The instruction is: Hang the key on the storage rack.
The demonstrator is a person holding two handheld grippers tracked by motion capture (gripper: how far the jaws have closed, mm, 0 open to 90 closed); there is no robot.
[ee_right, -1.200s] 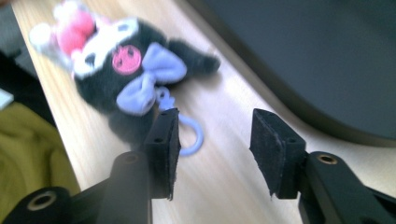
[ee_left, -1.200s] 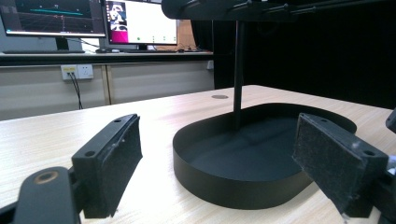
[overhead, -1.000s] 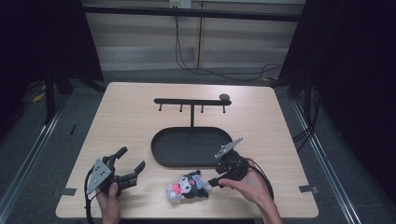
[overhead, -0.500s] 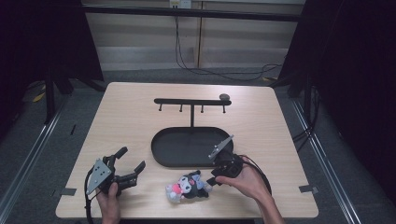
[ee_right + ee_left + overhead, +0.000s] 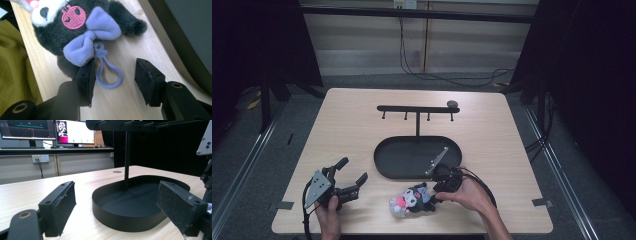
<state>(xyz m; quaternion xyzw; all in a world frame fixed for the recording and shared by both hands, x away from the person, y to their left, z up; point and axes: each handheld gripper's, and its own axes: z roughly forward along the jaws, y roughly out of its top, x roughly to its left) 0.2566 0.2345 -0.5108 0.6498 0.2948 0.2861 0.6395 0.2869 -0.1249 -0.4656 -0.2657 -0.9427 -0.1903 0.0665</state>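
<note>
Near the black oval tray [image 5: 384, 165], on its front side, one plush toy [image 5: 412, 199] lay on the wooden table [image 5: 347, 125]. You held your right gripper [image 5: 113, 72] low over the toy's single purple clip loop [image 5: 108, 72], jaws spread, the loop lying between them and the left pad just beside the toy's purple bow [image 5: 92, 37]. You rested your left gripper [image 5: 346, 182] to the tray's front left, well apart from the toy, its two jaws spread wide with nothing between them. One hanger stand [image 5: 418, 111] with four pegs rose from the tray's back.
</note>
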